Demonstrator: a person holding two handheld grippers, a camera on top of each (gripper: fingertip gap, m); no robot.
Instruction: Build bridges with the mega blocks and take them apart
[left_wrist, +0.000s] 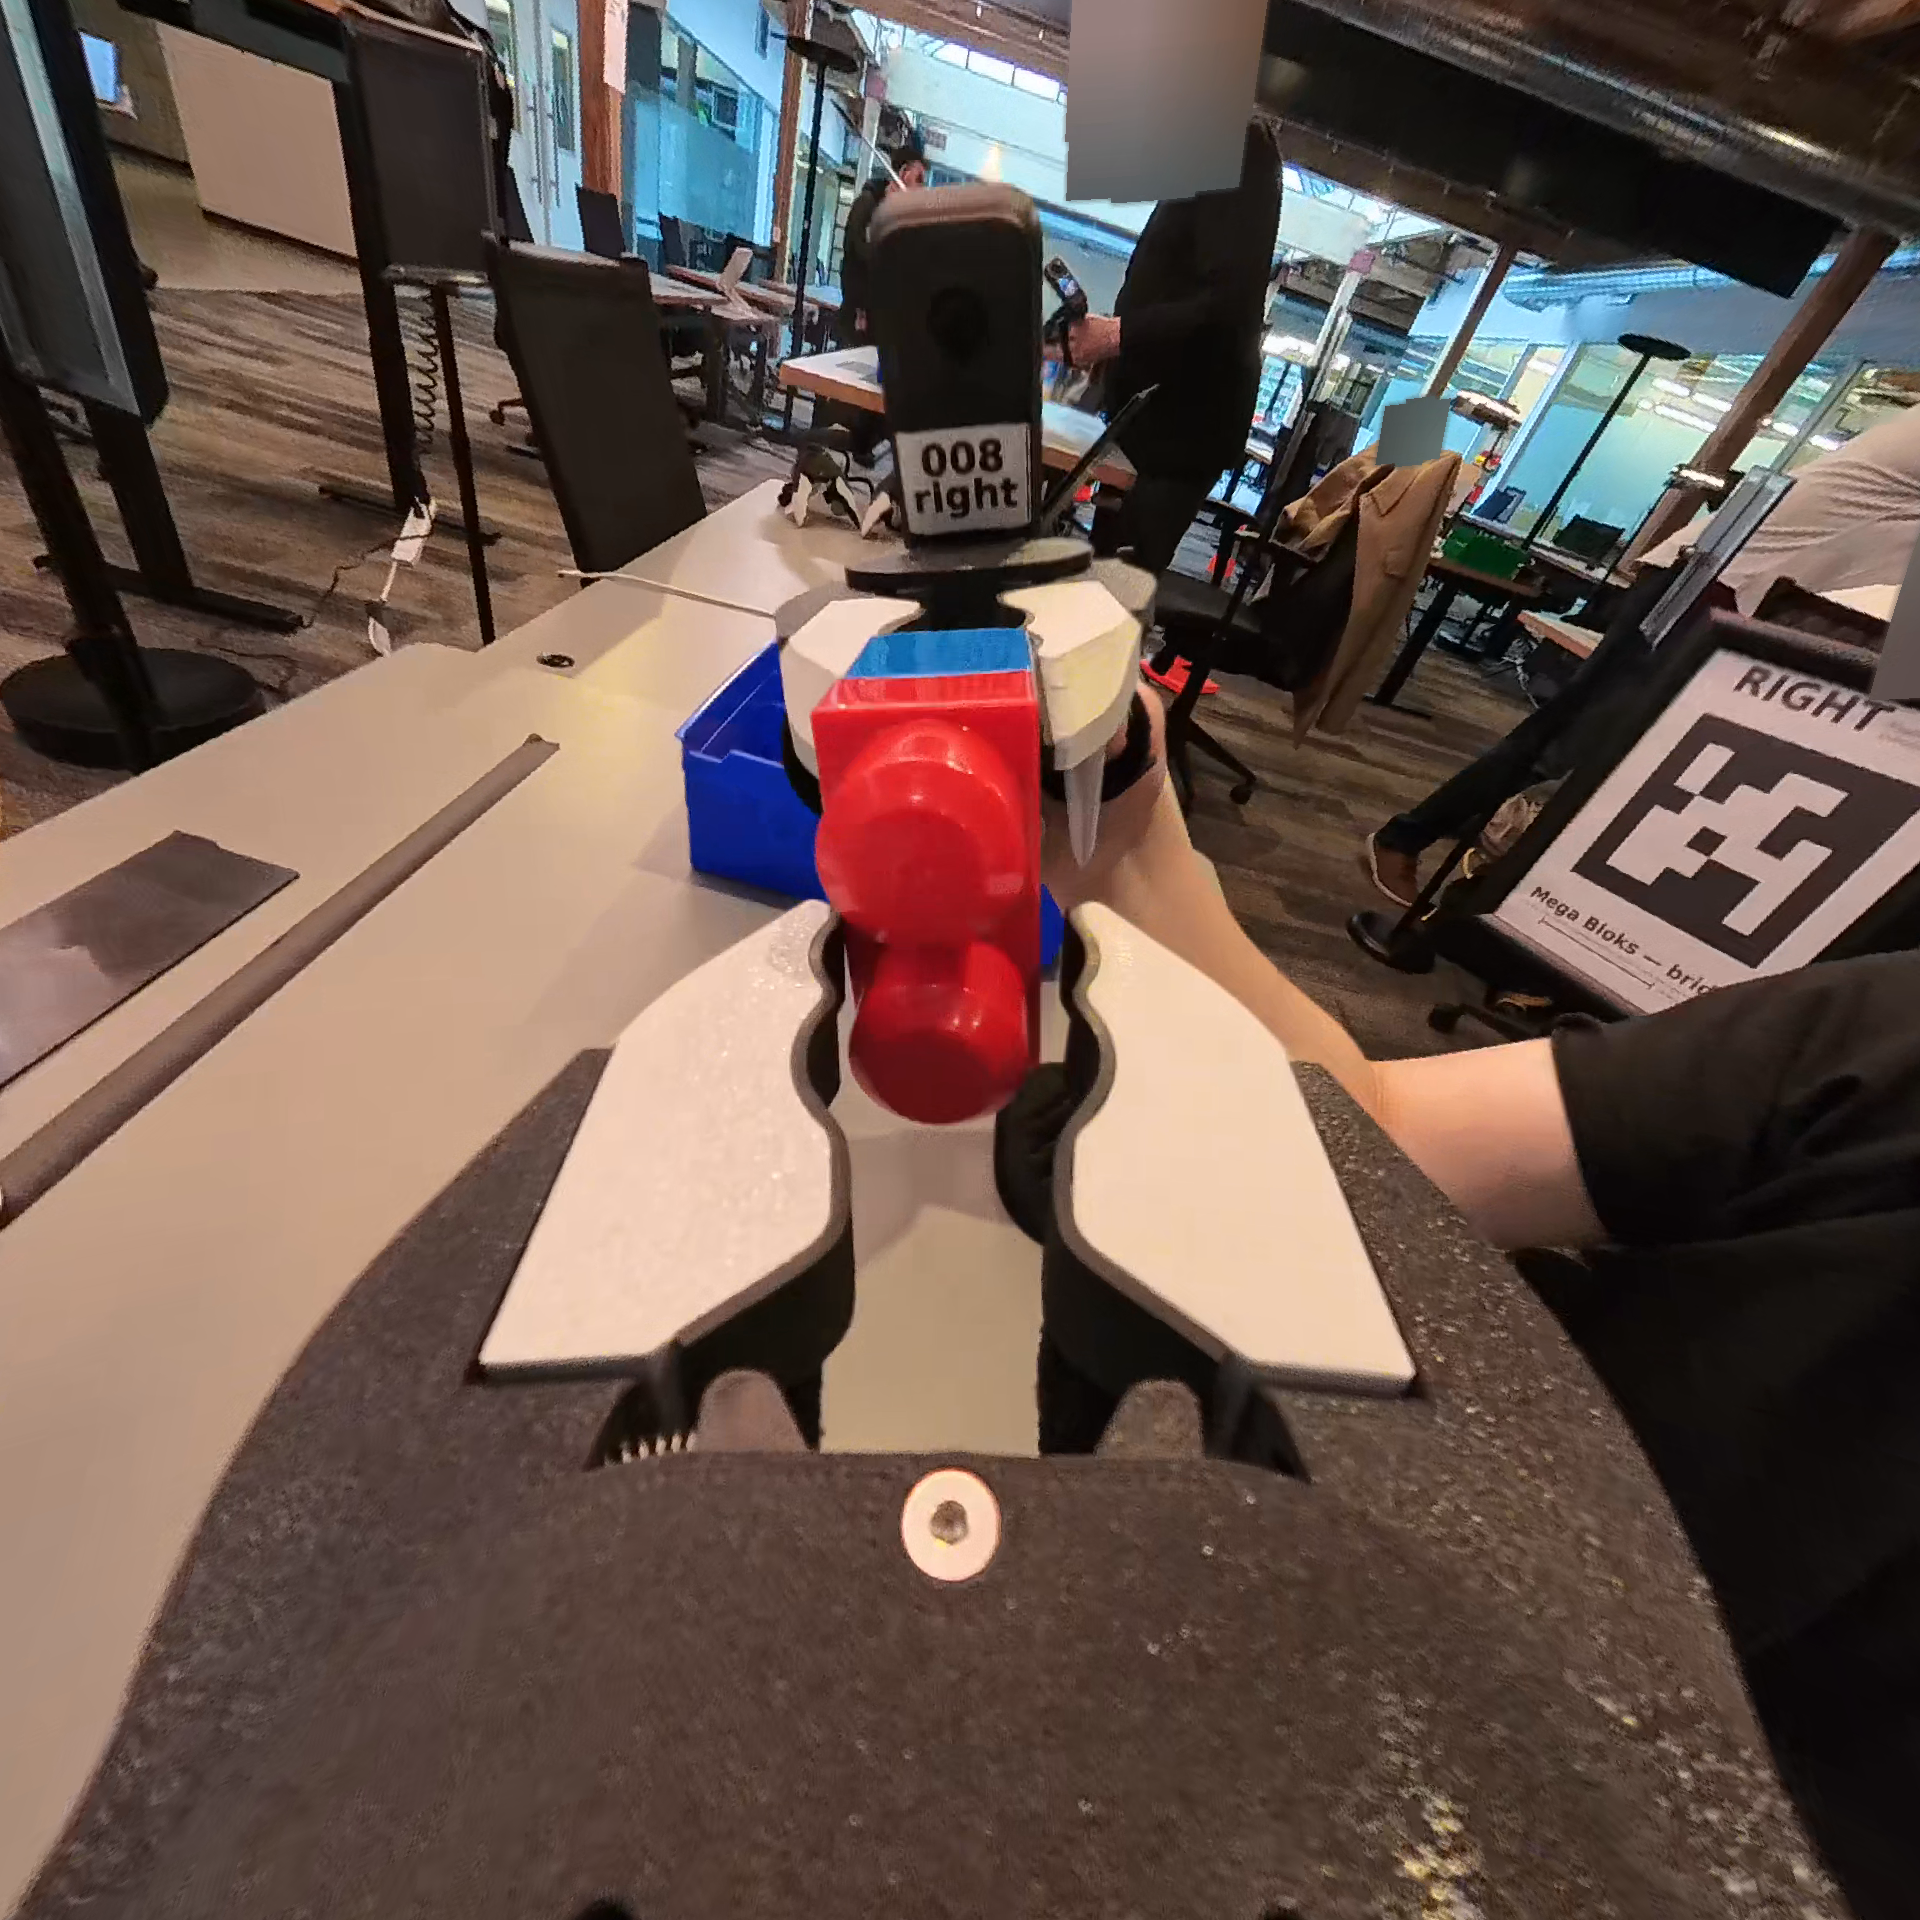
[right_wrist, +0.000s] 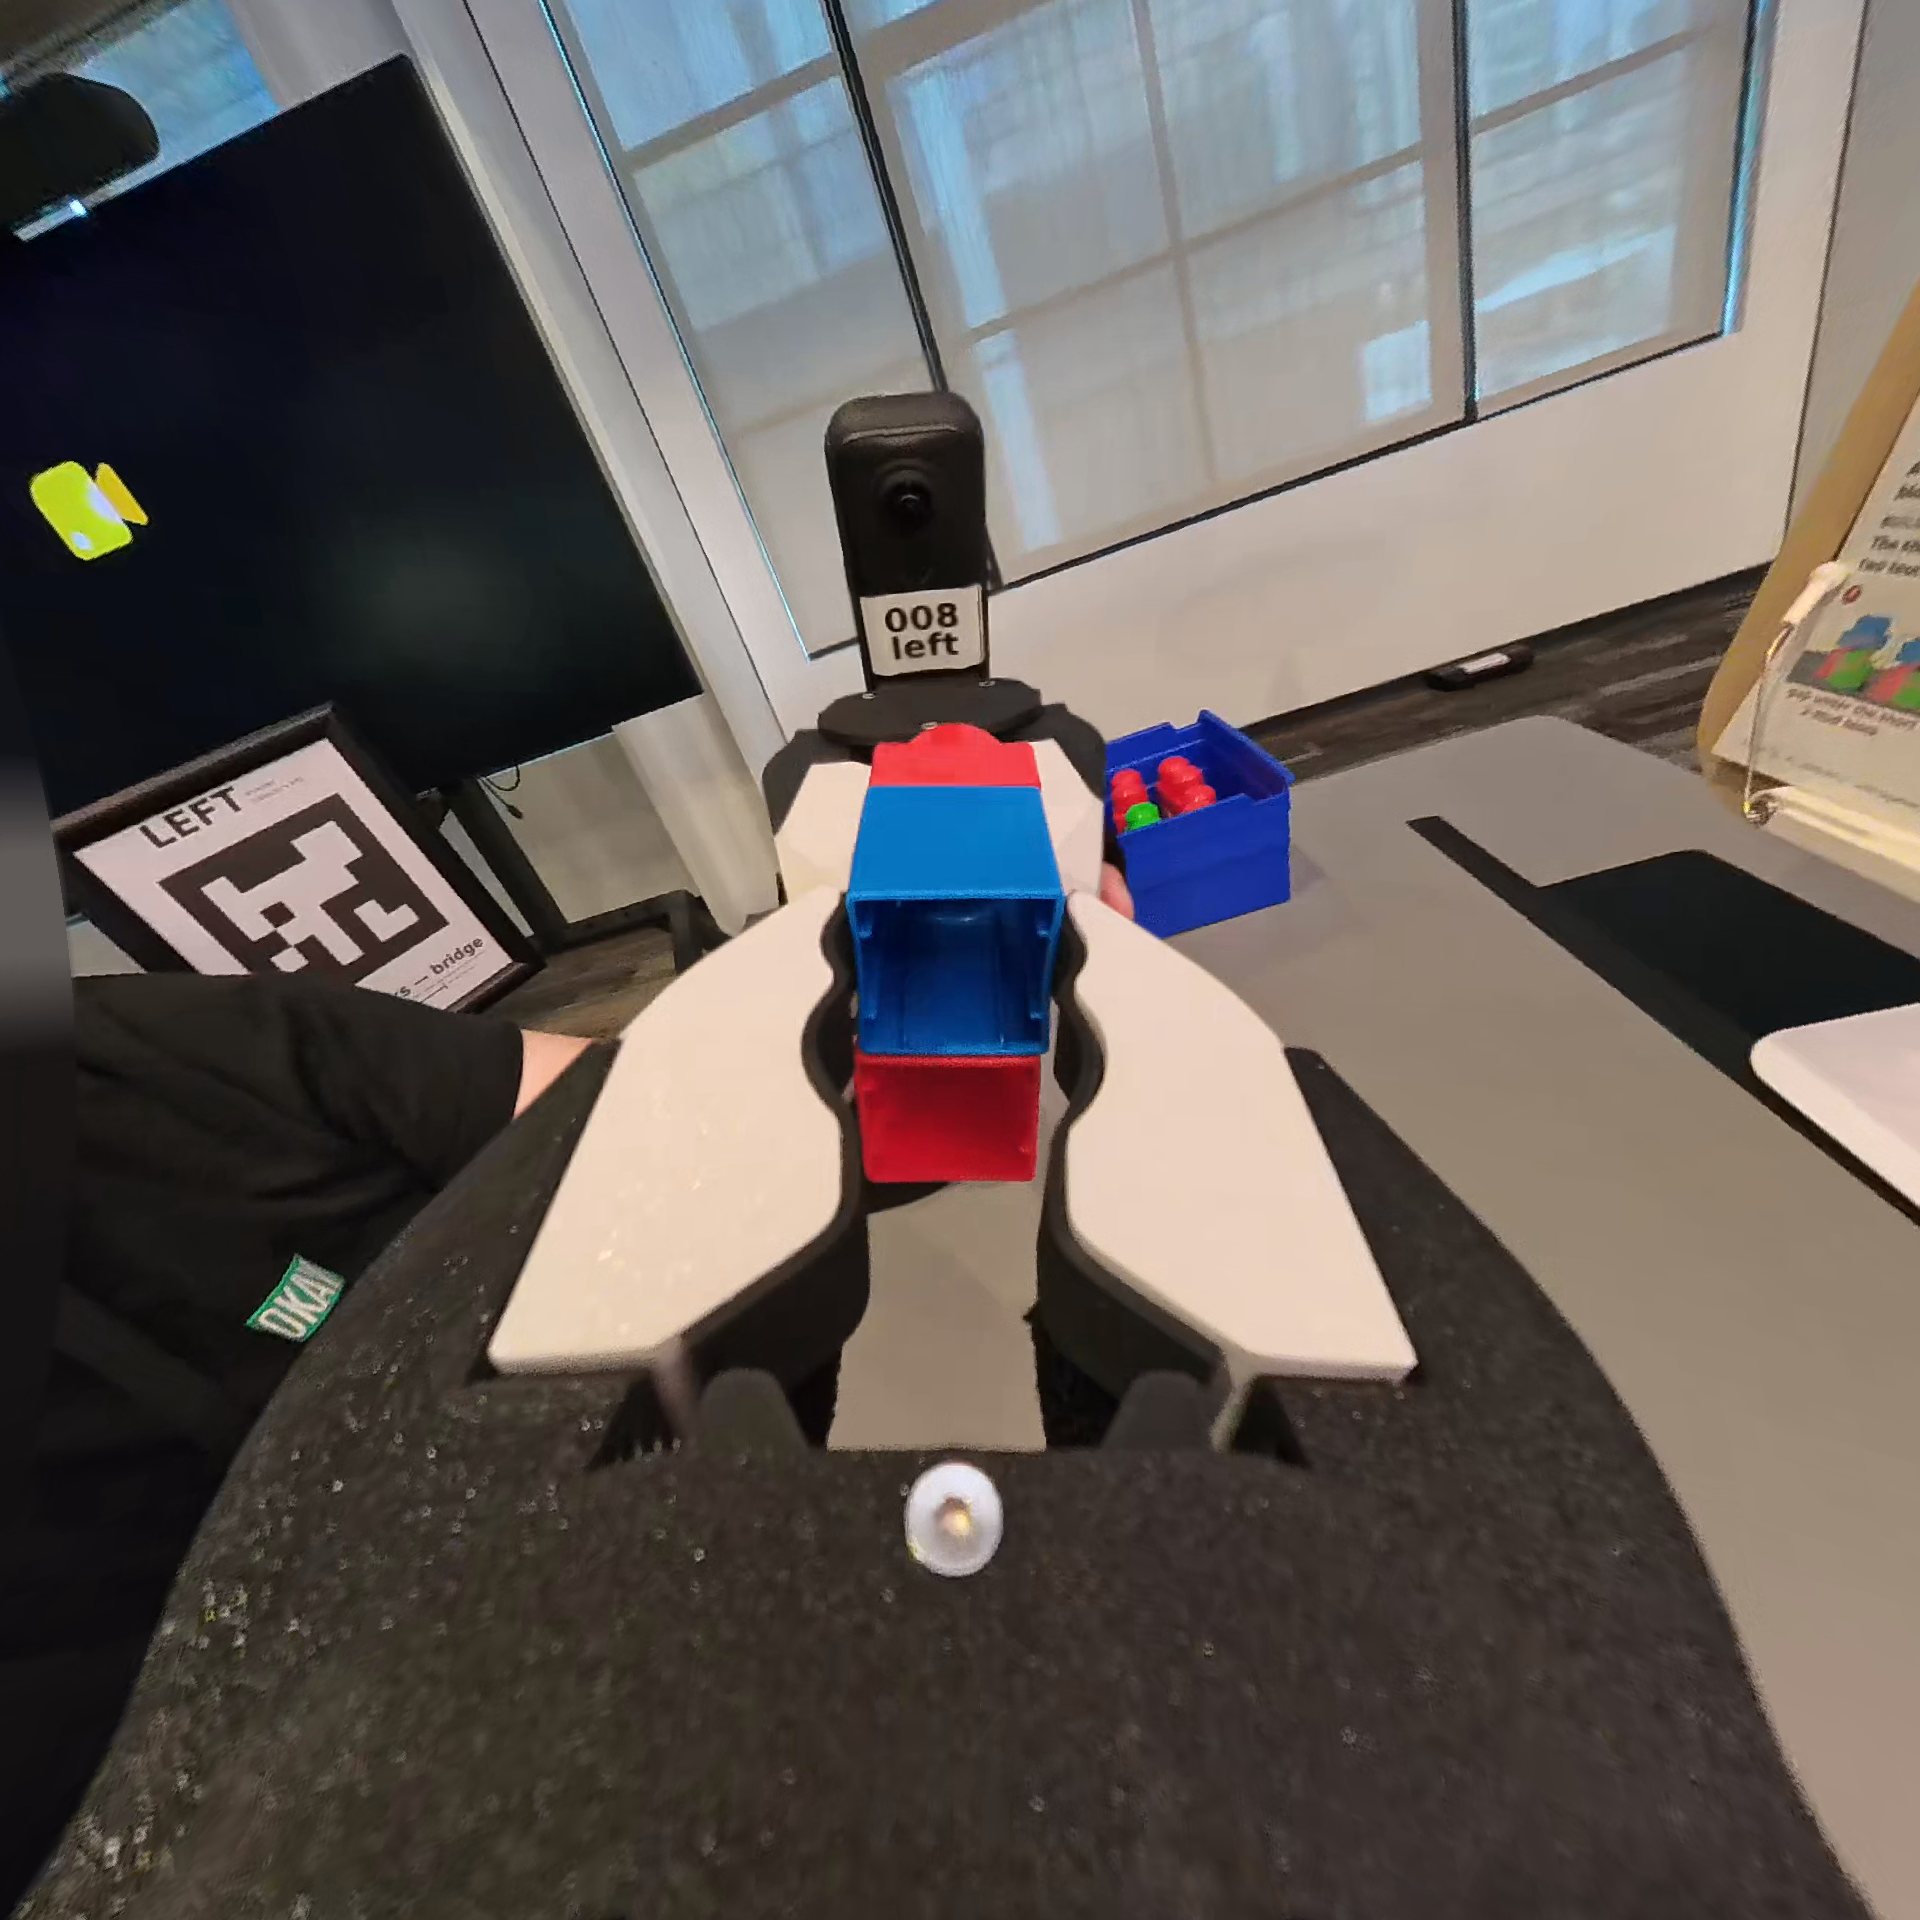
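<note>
Facing each other above grey bench (left_wrist: 312, 1039): left gripper (left_wrist: 940, 997) fingers clamp red block (left_wrist: 925, 821); right gripper (right_wrist: 951, 997) fingers clamp attached blue block (right_wrist: 951, 914). Blue bin (right_wrist: 1205, 831) beyond.

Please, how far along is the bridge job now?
No bridge shows on the table. In hand: a joined red block and blue block, held in the air, left gripper jaws shut on red, right gripper on blue. Joining or separating, I cannot tell. Left: red and green blocks wait in the blue bin.
</note>
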